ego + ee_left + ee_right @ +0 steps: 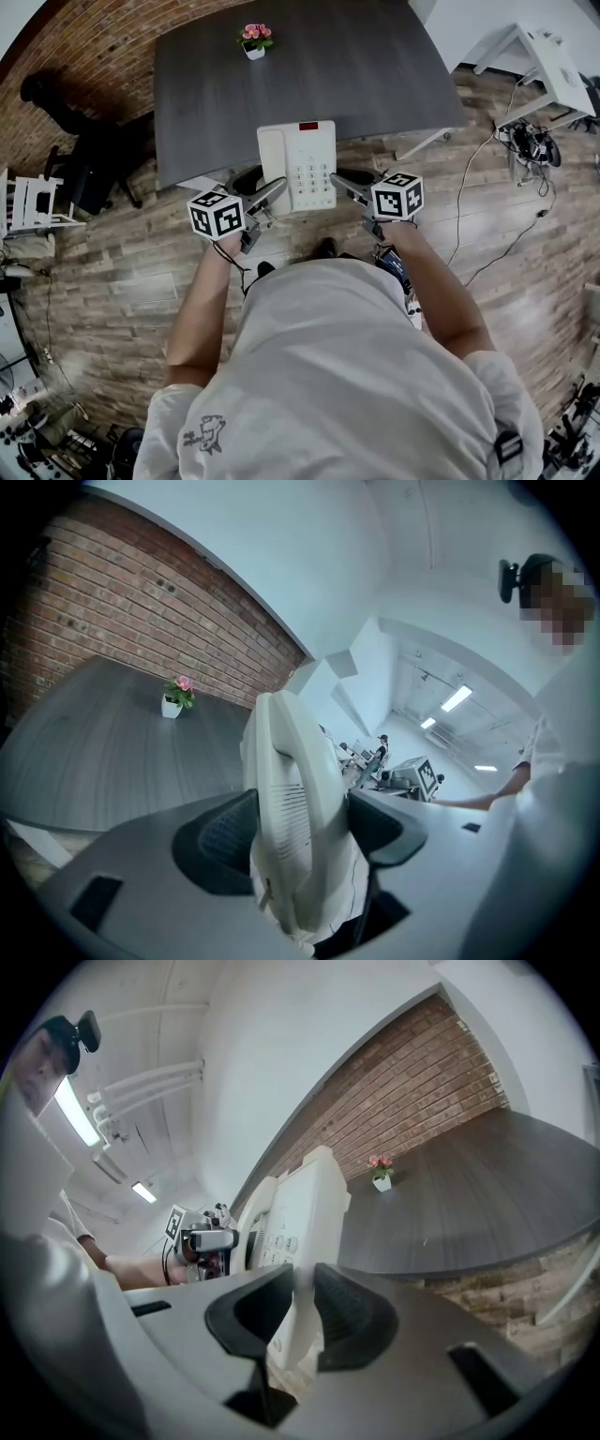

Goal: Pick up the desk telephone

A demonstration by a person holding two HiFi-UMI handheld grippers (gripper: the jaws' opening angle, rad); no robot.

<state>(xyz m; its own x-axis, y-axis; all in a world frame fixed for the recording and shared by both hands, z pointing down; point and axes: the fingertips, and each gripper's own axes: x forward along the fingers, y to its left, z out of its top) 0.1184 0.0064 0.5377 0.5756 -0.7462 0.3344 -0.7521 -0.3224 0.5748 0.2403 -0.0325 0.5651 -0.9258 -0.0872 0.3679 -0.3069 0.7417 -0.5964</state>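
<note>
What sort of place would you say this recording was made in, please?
Probably an office or lab workroom: a grey desk and a phone, a brick wall, ceiling strip lights, and loose cables on the plank floor.

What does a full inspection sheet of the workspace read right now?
Surface: dark grey table, mostly bare.
Job's things: white desk telephone with its handset on the cradle, overhanging the table's near edge; cannot tell whether it touches the table.
Clutter: potted pink flower near the far edge.
Grippers: left tongs closed on the telephone's handset side; right tongs closed on its opposite edge.
Cables: loose cables on the floor at right.
Surroundings: wood floor, brick wall, black chair at left.
</note>
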